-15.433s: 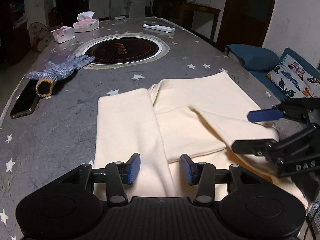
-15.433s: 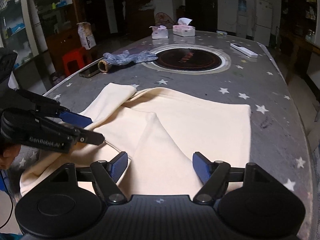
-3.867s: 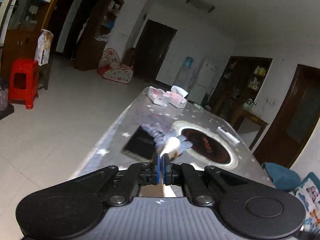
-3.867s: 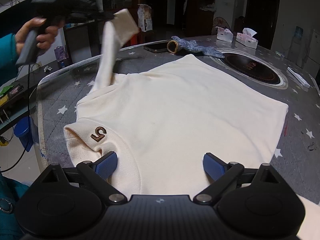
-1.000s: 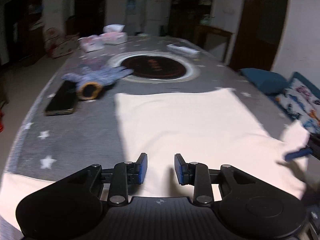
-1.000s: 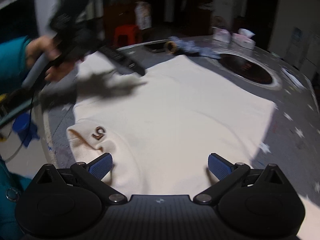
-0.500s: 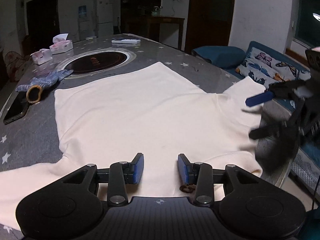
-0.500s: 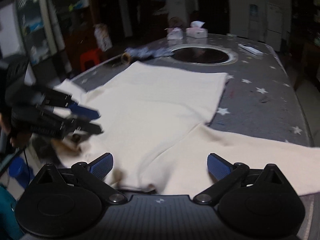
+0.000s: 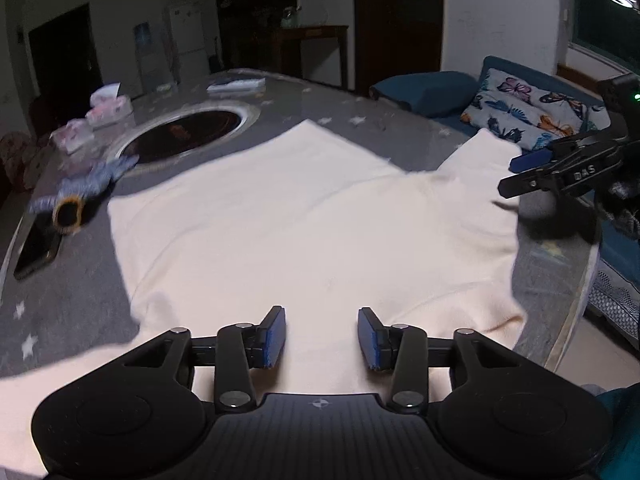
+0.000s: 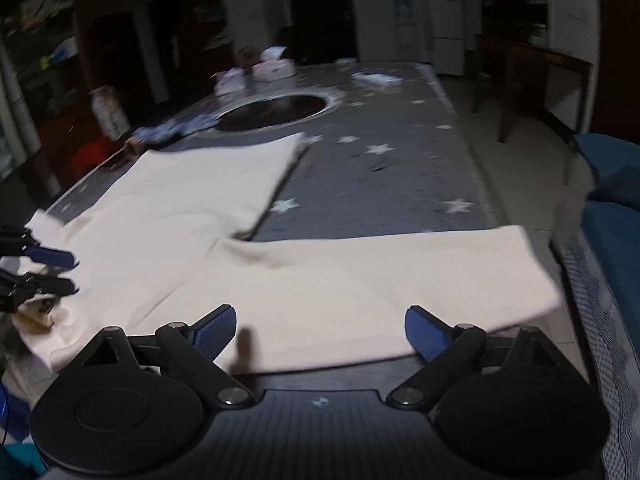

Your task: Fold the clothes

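Note:
A cream sweater (image 9: 300,220) lies spread flat on the grey star-patterned table (image 9: 72,300). My left gripper (image 9: 322,338) hovers over its near edge, by the collar. Its jaws are opening, and the pads pinch nothing. In the right wrist view the sweater's body (image 10: 192,200) lies to the left, and one sleeve (image 10: 380,272) stretches across to the table's right edge. My right gripper (image 10: 320,332) stands wide over that sleeve. Its jaws are closing, with the pads clear of the cloth. Each gripper shows in the other's view: the right gripper (image 9: 532,172) and the left gripper (image 10: 52,272).
A knit work glove (image 9: 80,192) and a dark phone (image 9: 36,250) lie beyond the sweater's far left corner. A round black hotplate (image 9: 188,132) is set in the table's middle, with tissue boxes (image 9: 104,110) behind it. A blue sofa with cushions (image 9: 520,108) runs along the table's right edge.
The right gripper has swung right, from the sweater's body to over the outstretched sleeve, and its jaws have narrowed slightly. The left gripper's jaws have widened; over the last half second it held its place.

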Action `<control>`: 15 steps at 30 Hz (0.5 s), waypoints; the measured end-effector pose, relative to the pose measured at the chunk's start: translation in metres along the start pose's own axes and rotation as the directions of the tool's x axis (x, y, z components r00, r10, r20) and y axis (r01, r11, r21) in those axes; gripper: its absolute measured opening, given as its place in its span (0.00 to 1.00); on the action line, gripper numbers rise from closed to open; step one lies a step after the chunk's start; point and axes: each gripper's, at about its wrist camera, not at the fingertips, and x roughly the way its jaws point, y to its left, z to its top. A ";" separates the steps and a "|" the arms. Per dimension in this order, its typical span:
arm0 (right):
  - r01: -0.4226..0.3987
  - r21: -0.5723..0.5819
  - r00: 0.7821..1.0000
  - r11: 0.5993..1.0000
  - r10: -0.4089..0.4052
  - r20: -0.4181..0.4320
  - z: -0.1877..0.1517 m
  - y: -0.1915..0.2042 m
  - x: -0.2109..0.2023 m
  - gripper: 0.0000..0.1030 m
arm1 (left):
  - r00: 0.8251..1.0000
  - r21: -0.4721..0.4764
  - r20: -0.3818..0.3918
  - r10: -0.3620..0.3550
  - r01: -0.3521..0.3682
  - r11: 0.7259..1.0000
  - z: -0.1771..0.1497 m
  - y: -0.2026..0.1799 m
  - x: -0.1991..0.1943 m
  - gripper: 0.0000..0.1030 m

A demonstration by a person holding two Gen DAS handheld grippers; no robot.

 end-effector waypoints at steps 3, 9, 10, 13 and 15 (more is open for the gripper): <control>0.038 0.050 0.999 0.998 -0.039 0.013 -0.001 -0.012 -0.002 0.89 | 0.999 -0.003 0.023 -0.036 0.036 0.999 0.011 -0.008 0.002 0.49; 0.118 0.148 0.992 0.982 -0.124 0.036 -0.002 -0.037 -0.005 0.79 | 0.996 -0.001 0.048 -0.081 0.081 0.997 0.030 -0.028 0.016 0.54; 0.132 0.165 0.989 0.977 -0.140 0.038 -0.002 -0.042 -0.006 0.77 | 0.995 0.001 0.050 -0.088 0.088 0.996 0.033 -0.032 0.018 0.54; 0.174 0.223 0.982 0.959 -0.186 0.038 -0.004 -0.058 -0.005 0.66 | 0.993 0.008 0.054 -0.106 0.106 0.994 0.039 -0.041 0.024 0.56; 0.199 0.268 0.976 0.943 -0.217 0.038 -0.006 -0.071 -0.005 0.64 | 0.992 0.015 0.054 -0.118 0.117 0.993 0.042 -0.048 0.027 0.56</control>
